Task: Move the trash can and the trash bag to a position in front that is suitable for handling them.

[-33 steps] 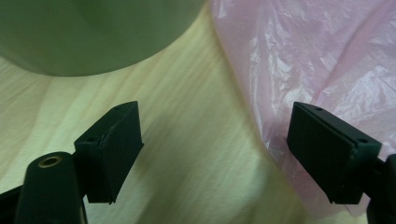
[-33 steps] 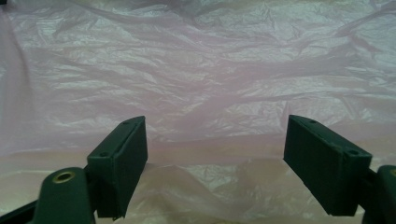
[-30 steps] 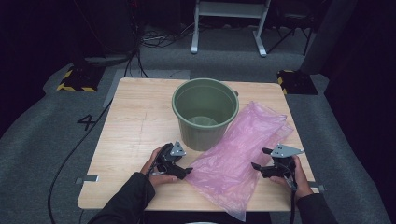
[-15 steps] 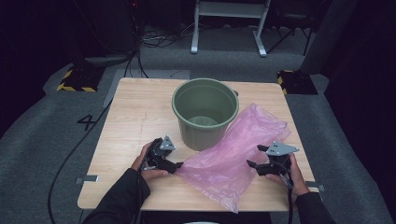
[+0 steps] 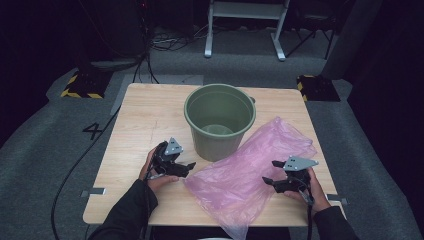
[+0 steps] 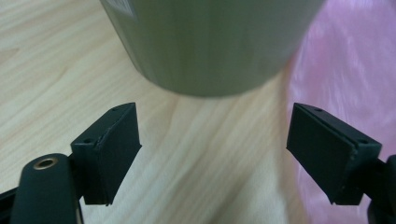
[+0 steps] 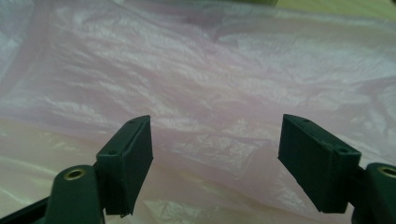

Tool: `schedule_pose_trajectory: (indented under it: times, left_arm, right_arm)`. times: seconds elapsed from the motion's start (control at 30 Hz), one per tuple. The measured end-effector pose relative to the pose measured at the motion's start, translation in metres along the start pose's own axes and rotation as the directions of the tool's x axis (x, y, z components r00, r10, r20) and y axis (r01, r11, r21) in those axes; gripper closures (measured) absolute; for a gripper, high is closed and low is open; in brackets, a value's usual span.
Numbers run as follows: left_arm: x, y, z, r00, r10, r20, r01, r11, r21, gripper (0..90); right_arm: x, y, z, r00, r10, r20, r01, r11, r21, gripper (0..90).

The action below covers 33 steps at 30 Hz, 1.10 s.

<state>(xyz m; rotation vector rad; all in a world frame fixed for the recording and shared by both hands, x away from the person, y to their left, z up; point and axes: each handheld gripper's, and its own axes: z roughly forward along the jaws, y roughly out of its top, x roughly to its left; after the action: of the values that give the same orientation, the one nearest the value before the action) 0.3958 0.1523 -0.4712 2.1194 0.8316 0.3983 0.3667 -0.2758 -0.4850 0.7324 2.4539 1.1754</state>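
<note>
- Reaching for the pink plastic bag (image 5: pixel 250 172), which lies flat on the table (image 5: pixel 145 115), right of and touching the green bucket (image 5: pixel 220 120)
- Left gripper (image 5: pixel 187 166): jaws wide, nothing between them, just beside the bag's near-left edge
- Right gripper (image 5: pixel 270 181): jaws have just been closing a little yet stand wide, hovering over film, nothing pinched
- Best to catch one thin layer at the rim, not the whole sheet
- Bag corner overhangs the near table edge; open wood left of the bucket gives room to lift
</note>
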Motion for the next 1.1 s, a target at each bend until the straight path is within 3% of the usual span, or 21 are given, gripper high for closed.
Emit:
schedule_pose_trajectory:
  times: [0.33, 0.7, 0.77, 0.87, 0.97, 1.1]
  left_arm:
    - [0.011, 0.02, 0.017, 0.9984, -0.057, -0.004, 0.056, 0.9968, -0.057, 18.9]
    - [0.006, 0.038, 0.04, 0.9999, -0.016, -0.002, 0.016, 0.9997, -0.019, 17.7]
    - [0.005, 0.041, 0.043, 0.9999, -0.001, -0.016, 0.0, 0.9998, -0.022, 17.9]
    - [0.004, 0.048, 0.049, 1.0, 0.0, 0.004, 0.0, 1.0, -0.008, 16.8]
    - [0.004, 0.051, 0.048, 1.0, 0.004, -0.001, -0.004, 0.9999, -0.014, 16.7]
    - [0.006, 0.047, 0.041, 1.0, 0.005, -0.003, -0.005, 1.0, -0.003, 17.2]
  right_arm:
    - [0.004, -0.006, 0.012, 0.9997, 0.011, -0.023, -0.01, 0.999, 0.041, 25.7]
    - [0.004, -0.006, 0.011, 1.0, 0.002, -0.01, -0.002, 1.0, 0.021, 25.0]
    - [0.005, -0.005, 0.01, 0.9998, -0.007, -0.017, 0.007, 1.0, 0.016, 23.1]
    - [0.01, -0.003, 0.01, 0.9984, -0.042, -0.037, 0.043, 0.999, 0.006, 21.7]
    - [0.019, 0.002, 0.009, 0.9935, -0.089, -0.071, 0.088, 0.996, -0.014, 20.7]
    - [0.024, 0.004, 0.011, 0.9878, -0.114, -0.106, 0.113, 0.993, -0.017, 17.9]
